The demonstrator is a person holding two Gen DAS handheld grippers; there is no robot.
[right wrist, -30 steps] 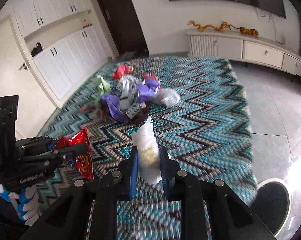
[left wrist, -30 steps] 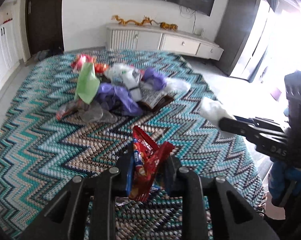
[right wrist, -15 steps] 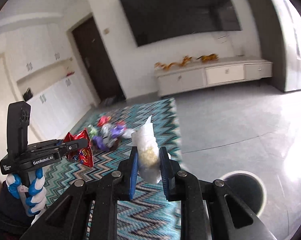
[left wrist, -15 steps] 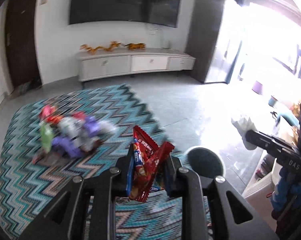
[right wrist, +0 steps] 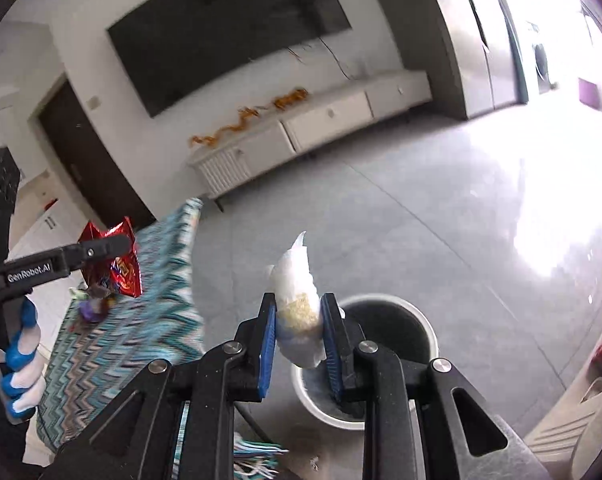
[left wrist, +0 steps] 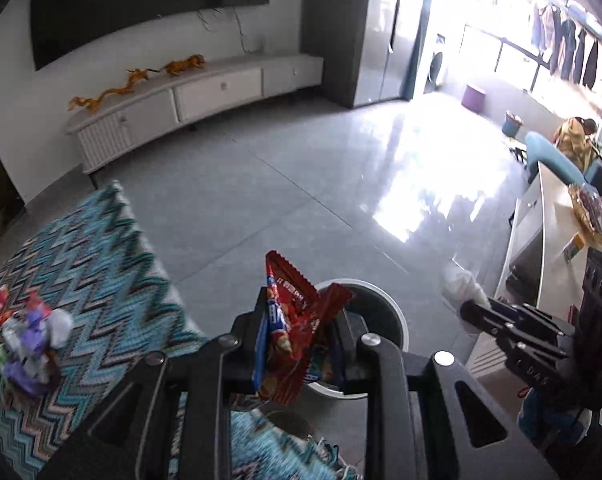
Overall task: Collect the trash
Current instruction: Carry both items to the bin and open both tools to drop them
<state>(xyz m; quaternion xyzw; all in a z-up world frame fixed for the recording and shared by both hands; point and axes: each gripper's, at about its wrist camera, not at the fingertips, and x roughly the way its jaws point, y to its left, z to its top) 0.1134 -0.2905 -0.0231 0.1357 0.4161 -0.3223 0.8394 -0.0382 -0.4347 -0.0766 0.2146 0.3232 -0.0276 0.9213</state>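
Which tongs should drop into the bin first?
Right, probably. Its white bag already hangs before the bin mouth; the left tongs' red wrapper sits at the rim, nearer the rug.

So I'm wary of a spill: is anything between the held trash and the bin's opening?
Nothing visible. The red snack wrapper and the white plastic bag hang in front of the round white bin, whose mouth is uncovered; only bare floor surrounds it.

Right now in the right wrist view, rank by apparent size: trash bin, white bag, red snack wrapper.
1. Trash bin, largest, though partly hidden.
2. White bag.
3. Red snack wrapper.
The bag sits nearer the camera, so the last two are unsure.
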